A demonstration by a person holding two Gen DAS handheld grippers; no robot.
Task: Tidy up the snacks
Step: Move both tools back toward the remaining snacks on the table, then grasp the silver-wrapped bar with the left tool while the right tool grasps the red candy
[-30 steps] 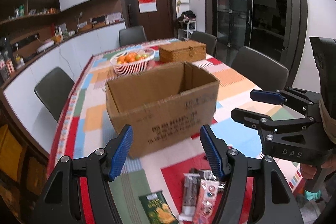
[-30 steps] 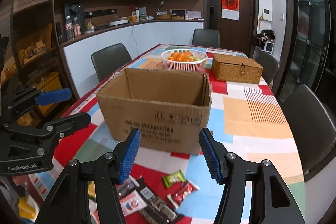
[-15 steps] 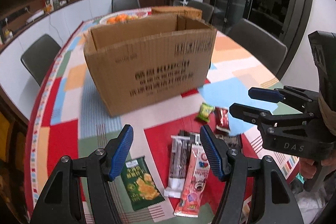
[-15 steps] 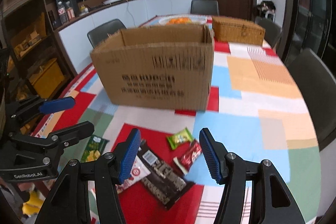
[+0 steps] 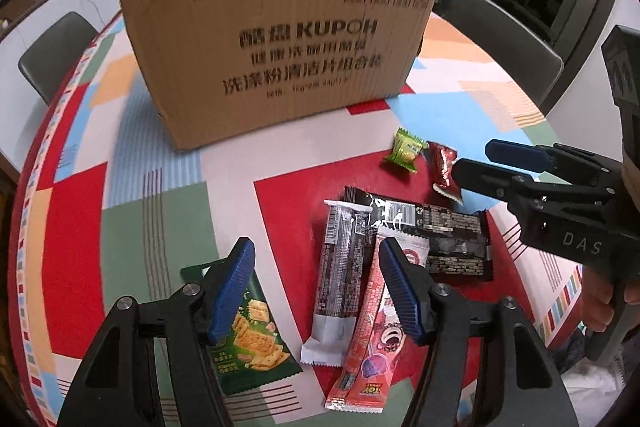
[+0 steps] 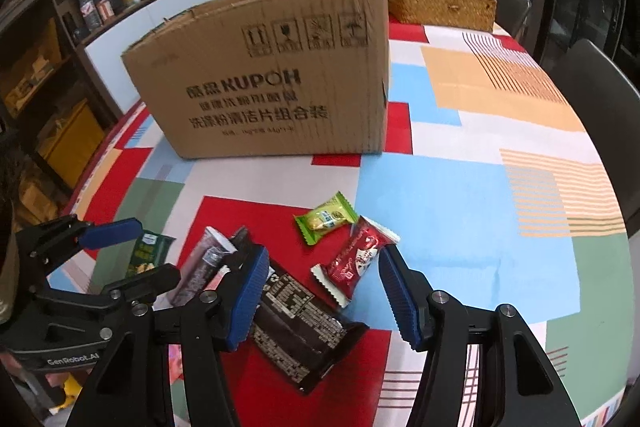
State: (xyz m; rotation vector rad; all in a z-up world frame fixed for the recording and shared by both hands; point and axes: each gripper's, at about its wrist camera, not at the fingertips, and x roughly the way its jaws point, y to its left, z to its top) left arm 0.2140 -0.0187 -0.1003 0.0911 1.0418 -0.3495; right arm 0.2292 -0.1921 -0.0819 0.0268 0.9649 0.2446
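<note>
I have both grippers spread wide and empty: my left gripper [image 5: 316, 283] hovers over the long dark bar [image 5: 340, 267] and the pink stick pack [image 5: 372, 323], my right gripper [image 6: 320, 291] over the red wrapped candy [image 6: 354, 261]. This looks like the first pick; next I'd lower onto one wrapper and close. On the bench [image 6: 460, 211] I count six snacks, the others being a green cracker packet [image 5: 248, 327], a black pack [image 6: 296, 323] and a green candy [image 6: 326, 218]. One cardboard box [image 6: 272, 83] stands just behind them.
</note>
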